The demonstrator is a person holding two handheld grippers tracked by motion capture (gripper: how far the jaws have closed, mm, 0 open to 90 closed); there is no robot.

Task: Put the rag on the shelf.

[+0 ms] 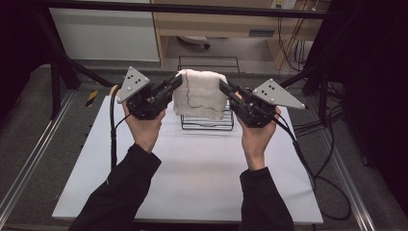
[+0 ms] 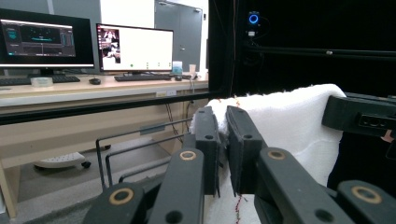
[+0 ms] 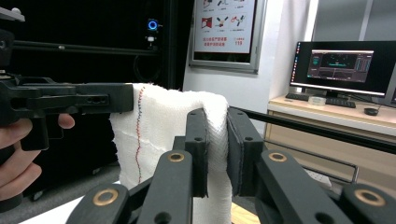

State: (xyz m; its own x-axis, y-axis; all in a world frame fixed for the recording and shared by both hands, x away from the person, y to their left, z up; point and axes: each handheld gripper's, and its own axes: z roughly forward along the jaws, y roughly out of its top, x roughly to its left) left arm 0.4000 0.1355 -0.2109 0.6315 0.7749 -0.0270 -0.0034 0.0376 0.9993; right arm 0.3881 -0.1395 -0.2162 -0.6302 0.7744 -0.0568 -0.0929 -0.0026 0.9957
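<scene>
While both hands held their tools up over the far half of the white table (image 1: 192,163), the white towel (image 1: 199,94) hung between the two grippers, draped above the black wire rack (image 1: 207,124) that stood at about twelve o'clock from the person. From the left gripper (image 1: 177,83) the towel lay toward three o'clock, and from the right gripper (image 1: 225,86) it lay toward nine o'clock, so the cloth was stretched between them at its upper corners. In the left gripper view, the black jaws stood nearly closed, with only a narrow gap, and a fold of the towel (image 2: 289,121) was pinched between them at its near edge; a red stitched line ran down the cloth just below the jaws. In the right gripper view, the jaws were likewise drawn close together and clamped on a thick fold of the towel (image 3: 159,126), which fell straight down between them. There the left gripper (image 3: 127,98) met the towel's far upper corner at about ten o'clock, beside a red and blue stitched seam. The towel's lower edge hung down at the rack's front wires in the high view.
</scene>
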